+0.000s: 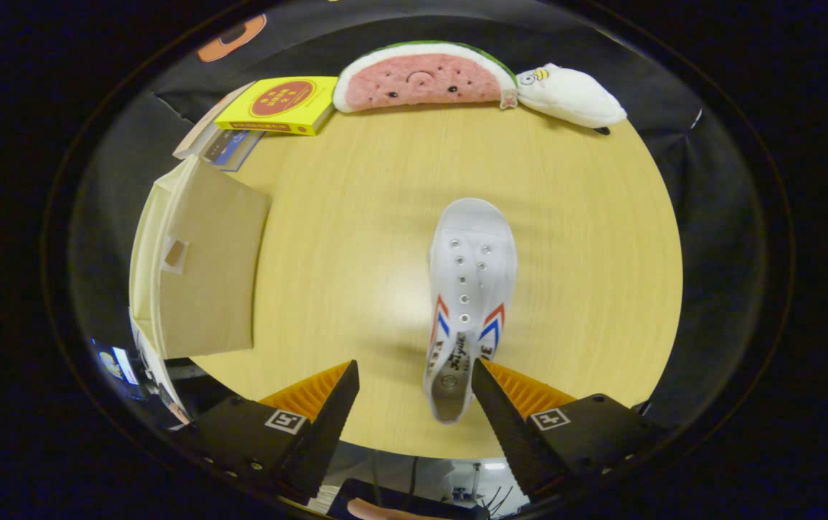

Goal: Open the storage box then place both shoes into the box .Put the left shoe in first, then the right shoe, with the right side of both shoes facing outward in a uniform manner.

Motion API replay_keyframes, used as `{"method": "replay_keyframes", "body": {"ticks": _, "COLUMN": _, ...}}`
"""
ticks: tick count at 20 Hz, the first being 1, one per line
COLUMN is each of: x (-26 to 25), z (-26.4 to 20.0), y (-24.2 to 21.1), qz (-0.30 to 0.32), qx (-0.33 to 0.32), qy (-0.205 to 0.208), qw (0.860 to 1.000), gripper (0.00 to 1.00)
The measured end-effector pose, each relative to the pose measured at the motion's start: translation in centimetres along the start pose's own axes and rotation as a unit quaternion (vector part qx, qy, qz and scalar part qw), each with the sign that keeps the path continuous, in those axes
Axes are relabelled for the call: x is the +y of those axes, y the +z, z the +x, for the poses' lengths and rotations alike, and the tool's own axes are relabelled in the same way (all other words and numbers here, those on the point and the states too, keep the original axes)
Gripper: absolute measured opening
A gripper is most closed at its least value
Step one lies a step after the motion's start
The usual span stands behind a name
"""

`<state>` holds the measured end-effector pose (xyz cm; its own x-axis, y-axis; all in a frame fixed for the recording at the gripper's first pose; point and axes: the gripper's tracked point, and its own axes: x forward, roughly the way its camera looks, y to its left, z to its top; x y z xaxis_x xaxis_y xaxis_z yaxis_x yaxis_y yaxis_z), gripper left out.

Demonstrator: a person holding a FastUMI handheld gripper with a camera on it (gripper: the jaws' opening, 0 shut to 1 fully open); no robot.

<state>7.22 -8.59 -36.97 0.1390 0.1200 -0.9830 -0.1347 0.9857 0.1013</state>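
Light was bright and even; a pale glare sat on the surface (385,217) ahead of the fingers (334,404); edges bowed by fisheye.

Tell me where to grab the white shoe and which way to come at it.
Grip the white shoe at its heel collar, approaching from behind the heel. The open heel end lies between the spread fingers of the tongs, toe pointing away toward the watermelon plush; the collar's thin walls look narrow enough to pinch.
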Motion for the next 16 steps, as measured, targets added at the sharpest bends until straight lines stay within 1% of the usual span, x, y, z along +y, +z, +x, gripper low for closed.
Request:
{"method": "replay_keyframes", "body": {"ticks": 4, "x": -4.1, "z": 2.0, "y": 0.0, "qz": 0.013, "qx": 0.007, "qy": -0.004, "qw": 1.000, "gripper": 0.95}}
{"method": "replay_keyframes", "body": {"ticks": 6, "x": -4.7, "z": 2.9, "y": -0.7, "qz": 0.010, "qx": 0.024, "qy": 0.015, "qw": 1.000, "gripper": 0.95}}
{"method": "replay_keyframes", "body": {"ticks": 7, "x": -5.2, "z": 3.3, "y": -0.8, "qz": -0.003, "qx": 0.029, "qy": 0.014, "qw": 0.999, "gripper": 0.94}}
{"method": "replay_keyframes", "body": {"ticks": 9, "x": -5.5, "z": 4.4, "y": 0.4, "qz": -0.007, "qx": 0.016, "qy": 0.003, "qw": 1.000, "gripper": 0.92}}
{"method": "replay_keyframes", "body": {"ticks": 11, "x": -5.4, "z": 5.6, "y": 0.4, "qz": -0.007, "qx": 0.029, "qy": -0.004, "qw": 1.000, "gripper": 0.92}}
{"method": "replay_keyframes", "body": {"ticks": 12, "x": -6.4, "z": 6.3, "y": 0.5, "qz": -0.016, "qx": 0.028, "qy": -0.030, "qw": 0.999, "gripper": 0.91}}
{"method": "replay_keyframes", "body": {"ticks": 13, "x": -7.3, "z": 6.8, "y": 0.9, "qz": -0.023, "qx": 0.021, "qy": -0.060, "qw": 0.998, "gripper": 0.87}}
{"method": "replay_keyframes", "body": {"ticks": 14, "x": -7.1, "z": 6.9, "y": 0.8, "qz": -0.012, "qx": 0.024, "qy": -0.051, "qw": 0.998, "gripper": 0.79}}
{"method": "replay_keyframes", "body": {"ticks": 15, "x": -6.9, "z": 6.9, "y": 1.0, "qz": 0.002, "qx": 0.021, "qy": -0.044, "qw": 0.999, "gripper": 0.80}}
{"method": "replay_keyframes", "body": {"ticks": 16, "x": -6.6, "z": 7.1, "y": 0.8, "qz": 0.013, "qx": 0.024, "qy": -0.029, "qw": 0.999, "gripper": 0.77}}
